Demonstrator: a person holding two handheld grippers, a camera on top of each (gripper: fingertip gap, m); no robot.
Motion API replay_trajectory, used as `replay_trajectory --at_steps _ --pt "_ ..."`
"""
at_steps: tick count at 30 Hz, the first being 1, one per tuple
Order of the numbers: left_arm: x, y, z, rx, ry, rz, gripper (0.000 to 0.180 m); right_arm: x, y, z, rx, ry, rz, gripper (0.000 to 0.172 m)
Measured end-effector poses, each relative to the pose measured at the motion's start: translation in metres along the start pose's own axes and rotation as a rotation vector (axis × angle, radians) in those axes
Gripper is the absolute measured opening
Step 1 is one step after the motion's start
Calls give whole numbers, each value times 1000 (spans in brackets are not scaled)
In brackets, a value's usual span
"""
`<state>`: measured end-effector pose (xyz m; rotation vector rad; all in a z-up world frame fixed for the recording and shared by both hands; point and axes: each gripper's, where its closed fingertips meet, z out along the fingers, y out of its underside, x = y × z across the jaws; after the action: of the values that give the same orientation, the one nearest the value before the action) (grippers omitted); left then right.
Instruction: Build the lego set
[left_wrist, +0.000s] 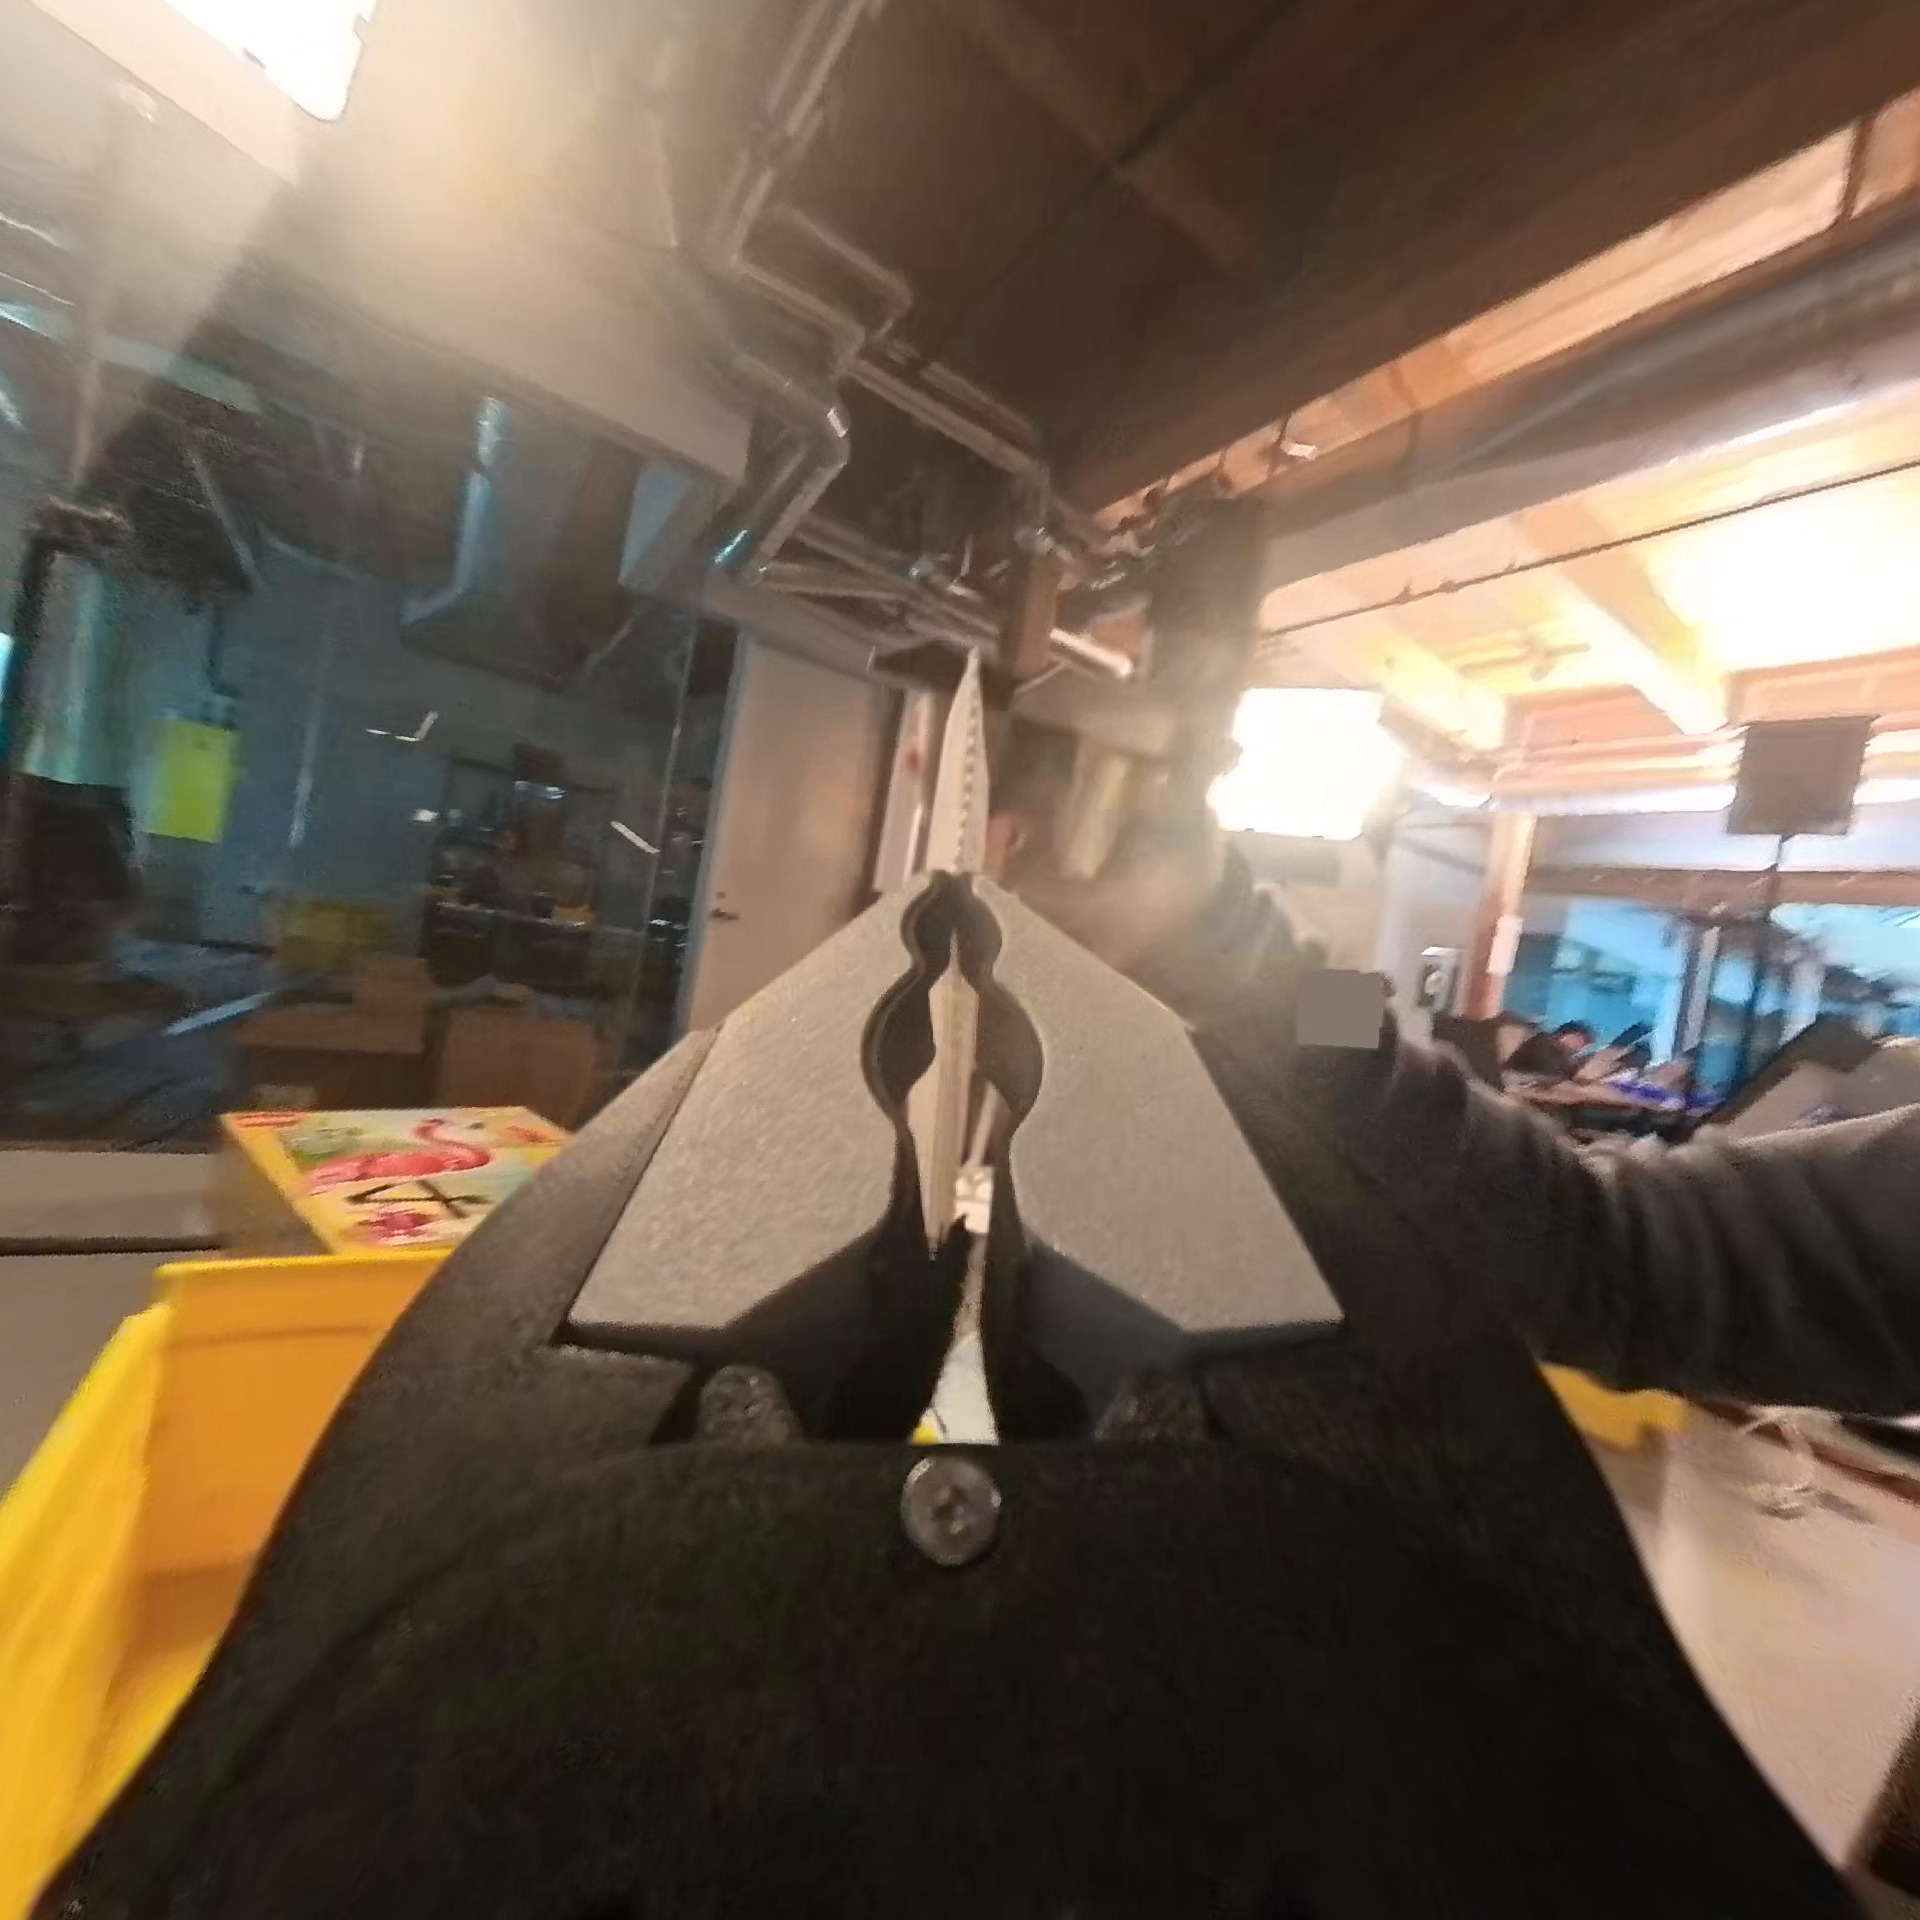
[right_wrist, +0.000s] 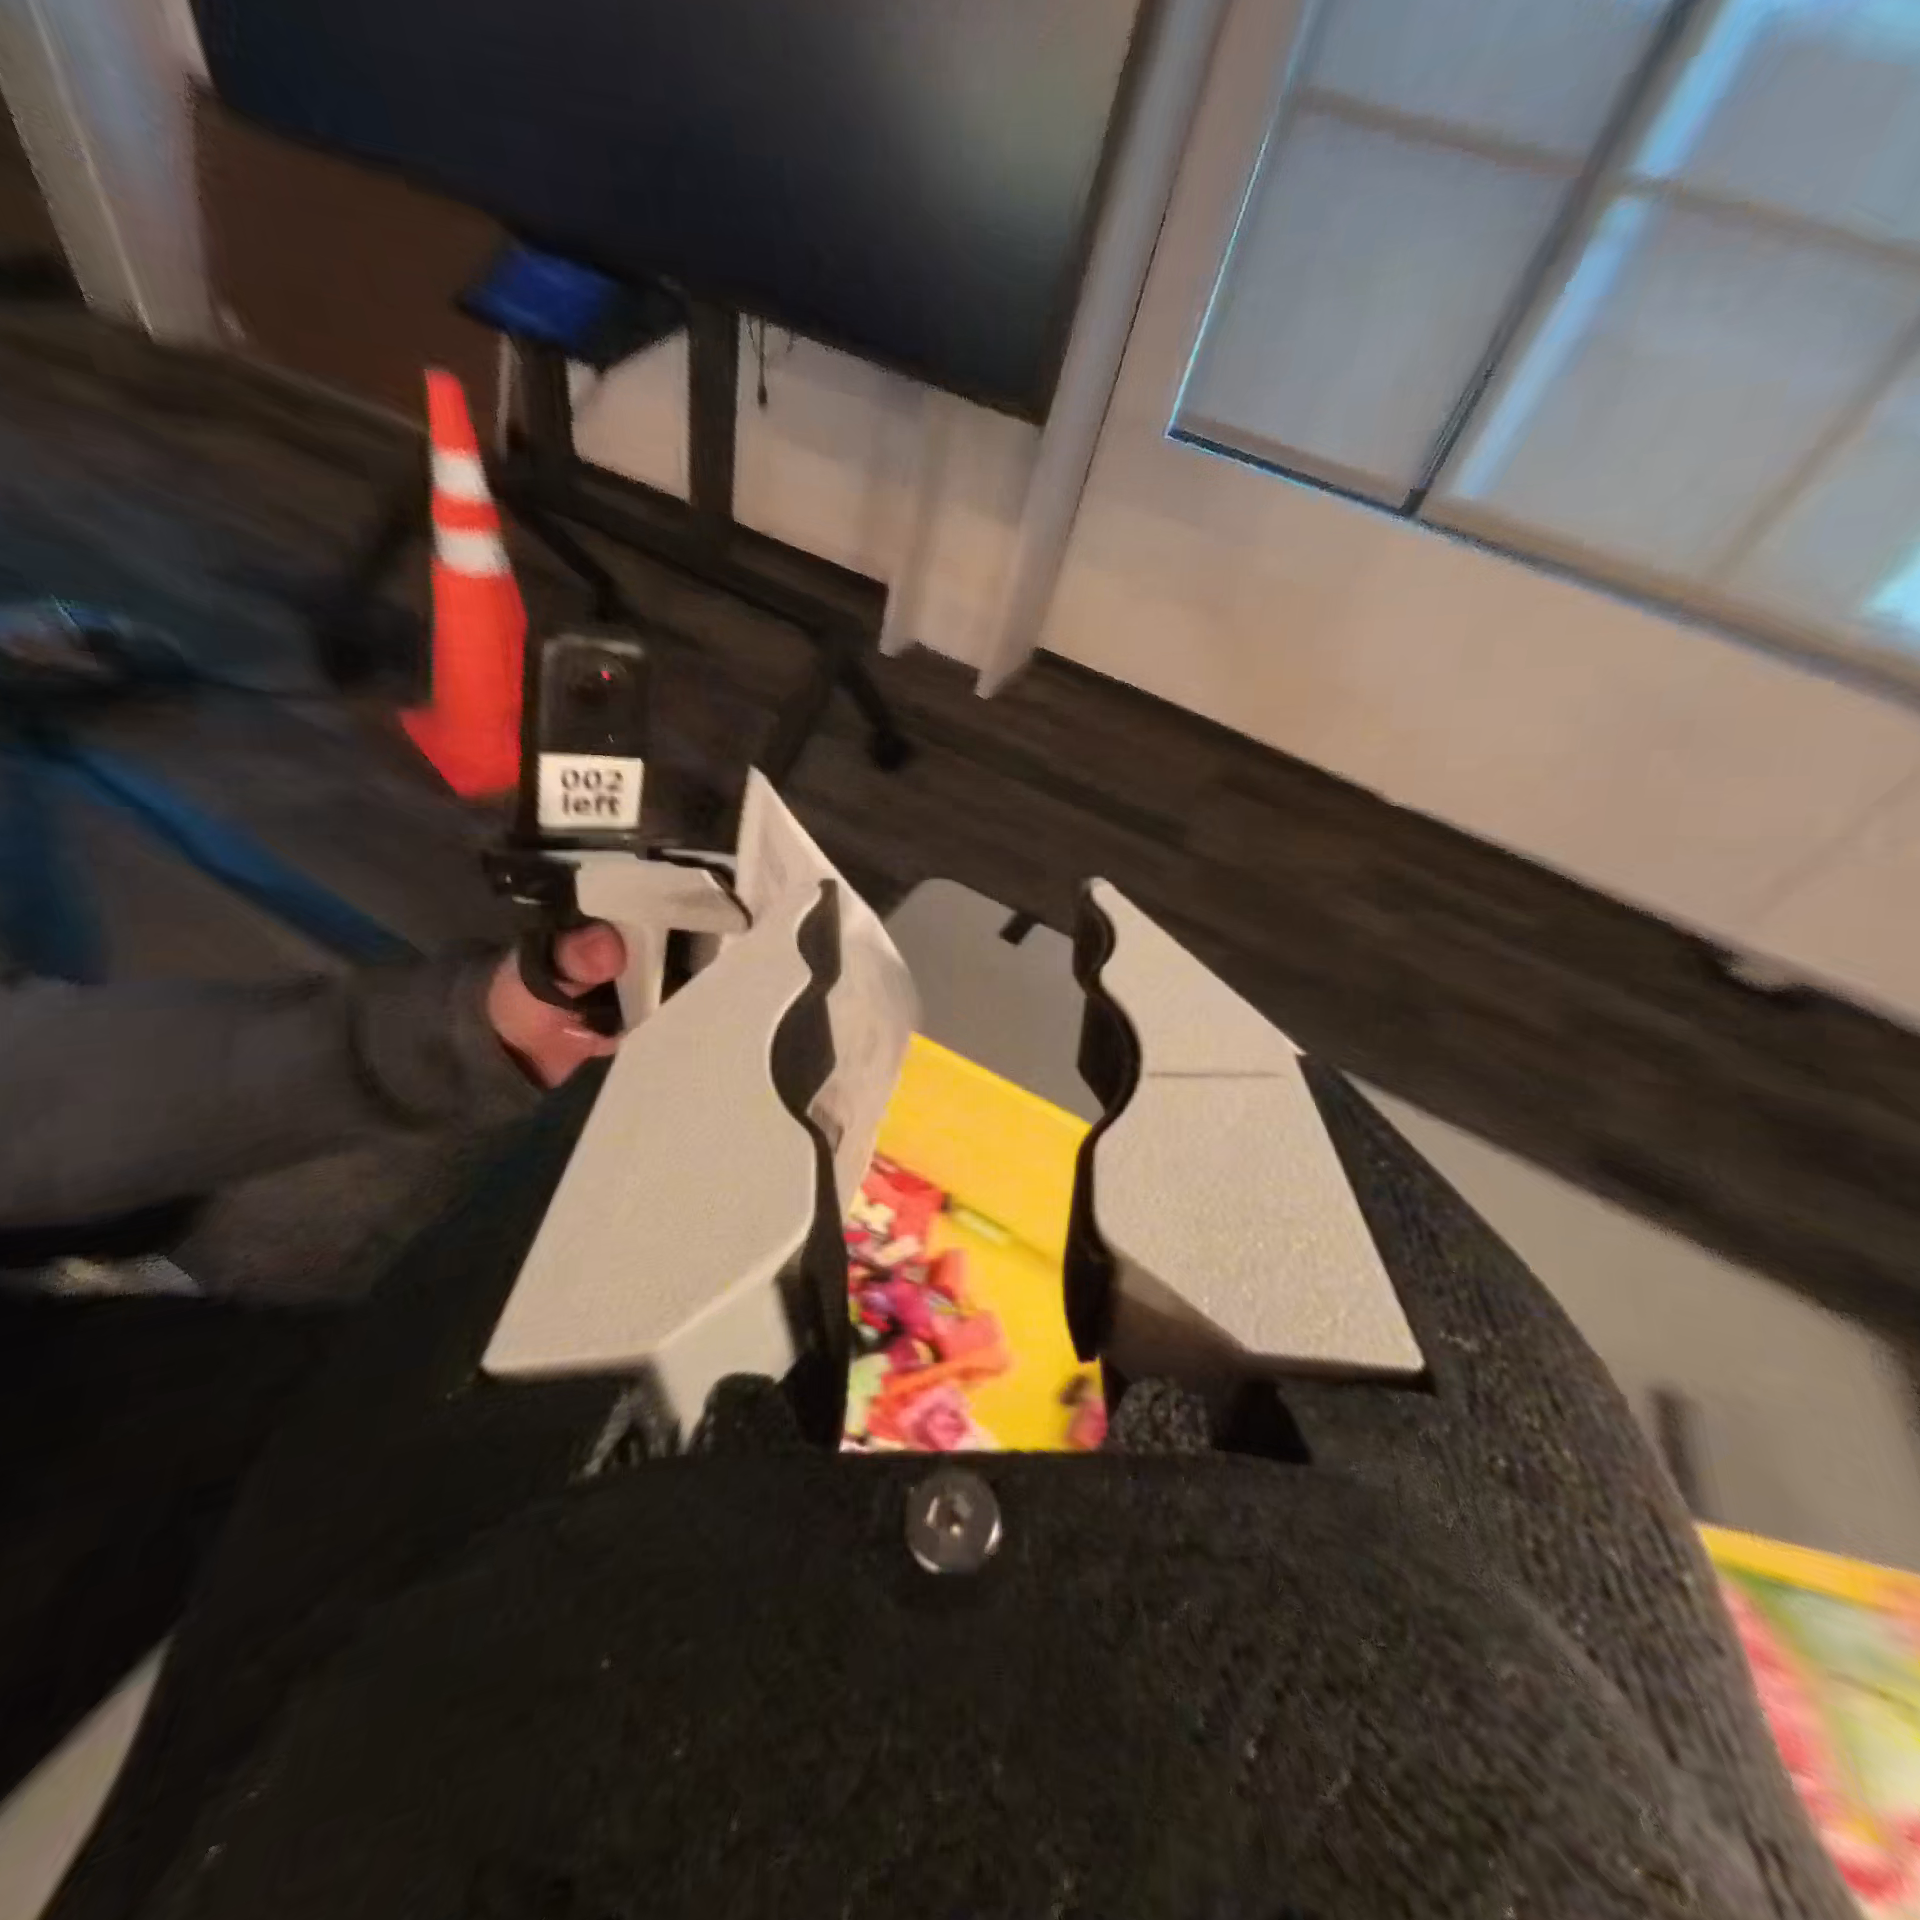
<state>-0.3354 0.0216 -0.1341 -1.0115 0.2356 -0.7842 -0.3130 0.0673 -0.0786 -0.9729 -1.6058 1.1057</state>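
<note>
My left gripper is raised and shut on a white paper bag, seen edge-on with a serrated edge sticking out past the tips. In the right wrist view the left gripper holds this bag up by one edge. My right gripper is open, and nothing is pressed between its pads; the bag shows just behind its left finger. Below it, a yellow bin holds several loose, colourful lego pieces.
The yellow bin also shows at lower left in the left wrist view, with the flamingo lego box behind it. A person's dark sleeve reaches across at the right. An orange cone stands on the floor. The box lies at lower right. Spacing between my two grippers at the tips: around 8 cm.
</note>
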Motion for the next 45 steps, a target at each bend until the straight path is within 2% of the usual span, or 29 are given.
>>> replay_trajectory --at_steps 2,5,8,9,11,12,18,24,30,35,37,39,40,45 --pt "-1 8 3 -56 -36 72 0 -26 -6 11 -107 -86 -150 42" --pt "1 21 10 -137 -62 164 0 -44 13 30 -382 -172 -332 43" --pt "7 25 13 -165 -55 219 0 -53 34 37 -606 -283 -366 36" --pt "9 25 13 -168 -53 230 0 -58 39 37 -655 -329 -356 31" --pt "11 25 14 -173 -47 240 0 -64 49 34 -749 -406 -348 2" --pt "11 27 13 -184 -52 238 0 -65 51 33 -772 -424 -348 0" --pt "13 30 12 -207 -86 306 3 -65 56 26 -852 -482 -291 0" --pt "13 41 15 -269 -59 299 1 -64 65 20 -912 -505 -272 0" --pt "12 44 13 -284 -35 258 19 -64 68 14 -967 -529 -260 0" --pt "19 41 11 -270 38 182 30 -69 66 11 -971 -561 -248 0" --pt "25 46 12 -298 81 154 28 -72 65 12 -969 -576 -246 0" --pt "26 46 14 -290 85 158 3 -73 64 12 -974 -580 -244 0" --pt "26 45 15 -281 79 168 0 -73 64 12 -978 -578 -246 0" --pt "19 40 14 -250 32 173 0 -68 61 19 -944 -520 -243 0"
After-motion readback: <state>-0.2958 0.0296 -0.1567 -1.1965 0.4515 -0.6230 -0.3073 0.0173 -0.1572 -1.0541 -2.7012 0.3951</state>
